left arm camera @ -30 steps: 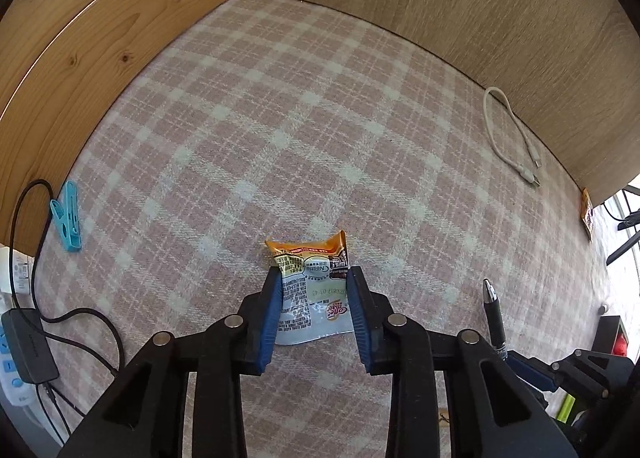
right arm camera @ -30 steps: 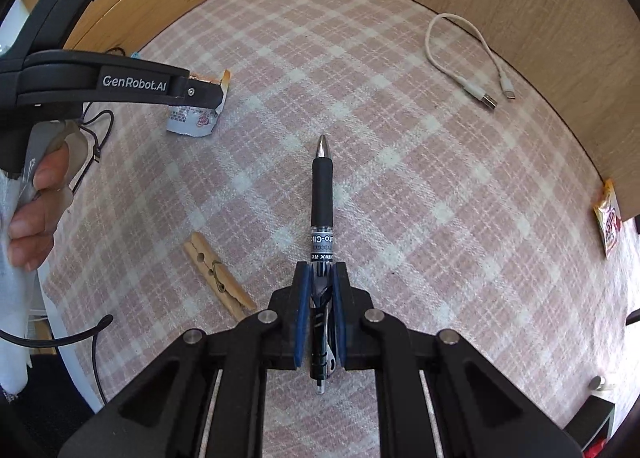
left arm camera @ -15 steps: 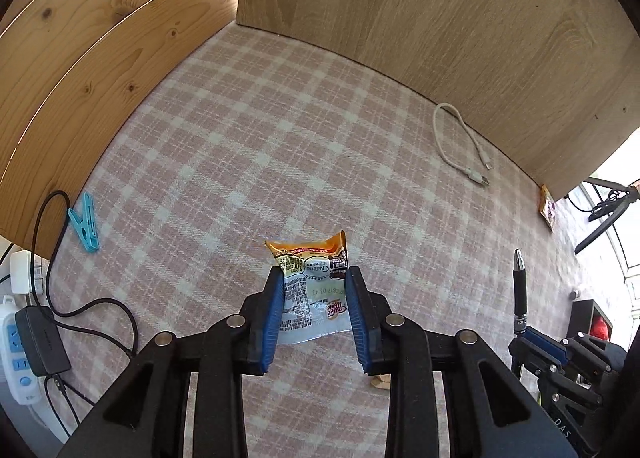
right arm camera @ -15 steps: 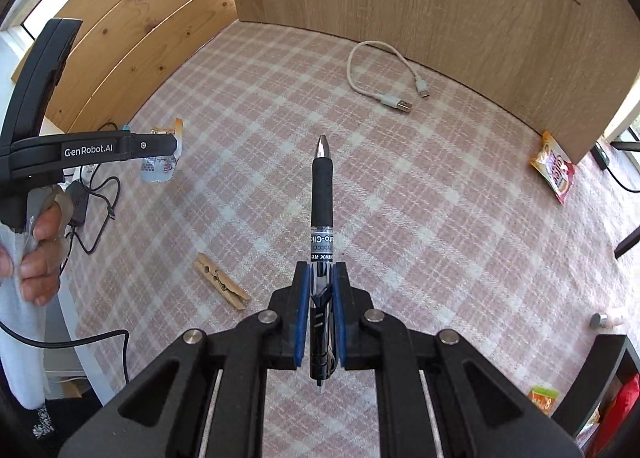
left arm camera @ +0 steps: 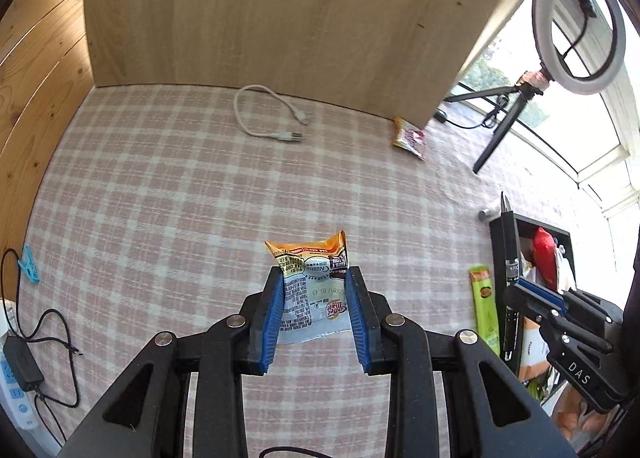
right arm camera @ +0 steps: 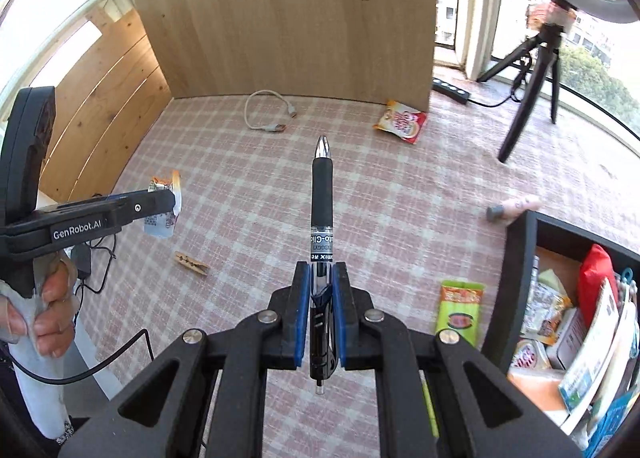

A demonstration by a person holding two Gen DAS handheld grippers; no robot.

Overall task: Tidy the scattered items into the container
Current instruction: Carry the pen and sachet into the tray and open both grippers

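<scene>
My left gripper (left arm camera: 316, 290) is shut on a small coffee sachet (left arm camera: 312, 290) with an orange top, held above the checked cloth; the sachet also shows in the right wrist view (right arm camera: 164, 210). My right gripper (right arm camera: 320, 298) is shut on a black pen (right arm camera: 322, 194), tip pointing forward; the pen also shows in the left wrist view (left arm camera: 510, 254). The black container (right arm camera: 516, 258), full of packets, stands at the right of both views, its rim (left arm camera: 496, 250) beside the pen.
On the cloth lie a white USB cable (right arm camera: 264, 114), a red-yellow snack packet (right arm camera: 400, 120), a green packet (right arm camera: 458, 308), a wooden clothespin (right arm camera: 191, 263), a blue clip (left arm camera: 28, 264) and a small tube (right arm camera: 512, 208). Wooden panels stand behind. A tripod (right arm camera: 532, 70) stands right.
Both grippers have lifted and swung to the right, each keeping its hold. The container and green packet have come into view at the right.
</scene>
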